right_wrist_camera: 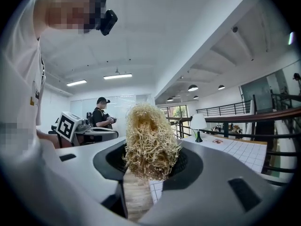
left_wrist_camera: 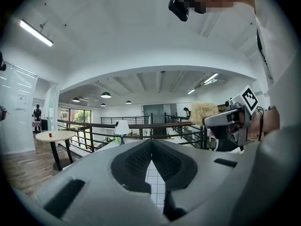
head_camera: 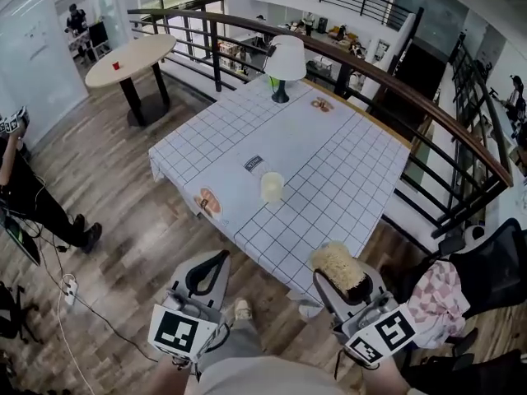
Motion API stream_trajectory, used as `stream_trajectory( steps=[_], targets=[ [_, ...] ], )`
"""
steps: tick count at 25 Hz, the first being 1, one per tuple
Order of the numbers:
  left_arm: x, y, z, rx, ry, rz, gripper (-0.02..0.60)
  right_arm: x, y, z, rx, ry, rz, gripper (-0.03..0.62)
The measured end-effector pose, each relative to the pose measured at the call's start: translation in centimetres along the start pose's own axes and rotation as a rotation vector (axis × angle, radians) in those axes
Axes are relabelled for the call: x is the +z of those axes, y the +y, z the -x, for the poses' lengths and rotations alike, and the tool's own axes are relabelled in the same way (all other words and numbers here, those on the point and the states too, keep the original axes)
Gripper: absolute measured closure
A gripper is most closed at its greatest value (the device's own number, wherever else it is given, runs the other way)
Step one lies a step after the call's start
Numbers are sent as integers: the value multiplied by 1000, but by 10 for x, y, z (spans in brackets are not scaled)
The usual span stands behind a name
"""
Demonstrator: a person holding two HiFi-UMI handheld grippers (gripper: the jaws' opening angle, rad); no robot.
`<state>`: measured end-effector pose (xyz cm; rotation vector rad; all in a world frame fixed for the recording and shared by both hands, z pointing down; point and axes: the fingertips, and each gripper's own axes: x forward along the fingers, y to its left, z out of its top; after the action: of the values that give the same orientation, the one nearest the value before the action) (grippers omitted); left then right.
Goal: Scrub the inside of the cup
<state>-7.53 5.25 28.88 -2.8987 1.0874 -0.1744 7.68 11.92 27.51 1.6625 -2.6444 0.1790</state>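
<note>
Pale cylindrical cup [head_camera: 272, 187] is seen upright near the middle of the white grid-checked table [head_camera: 346, 163].
A wooden-handled brush with straw-coloured bristles [right_wrist_camera: 149, 140] is clamped in the right gripper [right_wrist_camera: 150, 168]; the left gripper [left_wrist_camera: 151, 147] is closed on nothing, both held short of the table's near edge.

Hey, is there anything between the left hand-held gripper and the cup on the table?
Nothing visible. The cup stands on the checked cloth; only bare cloth and the table's near edge lie between it and the left hand-held gripper. The small dark item lies beyond the cup.
</note>
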Motion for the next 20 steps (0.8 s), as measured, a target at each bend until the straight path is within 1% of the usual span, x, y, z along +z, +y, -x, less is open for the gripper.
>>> stream_trajectory(
  steps=[2, 4, 6, 9, 12, 16, 20],
  targets=[
    [-4, 27, -5, -19, -17, 11, 568, 0, 5, -24, -20, -3, -5, 418],
    [-5, 50, -14, -58, -31, 36, 568, 5, 7, -50, -45, 9, 1, 418],
    [-3, 68, -37, -72, -25, 44, 568, 14, -8, -72, -67, 17, 1, 418],
    [-2, 90, -73, -70, -2, 48, 568, 23, -40, -101, -93, 20, -6, 418],
    [-3, 112, -86, -92, 10, 65, 568, 25, -54, -125, -124, 25, -15, 417],
    [-10, 122, -98, -147, 60, 83, 568, 26, -64, -155, -151, 24, -42, 418],
    [-14, 123, -110, -180, 60, 120, 568, 25, -69, -168, -157, 48, -40, 417]
  ],
)
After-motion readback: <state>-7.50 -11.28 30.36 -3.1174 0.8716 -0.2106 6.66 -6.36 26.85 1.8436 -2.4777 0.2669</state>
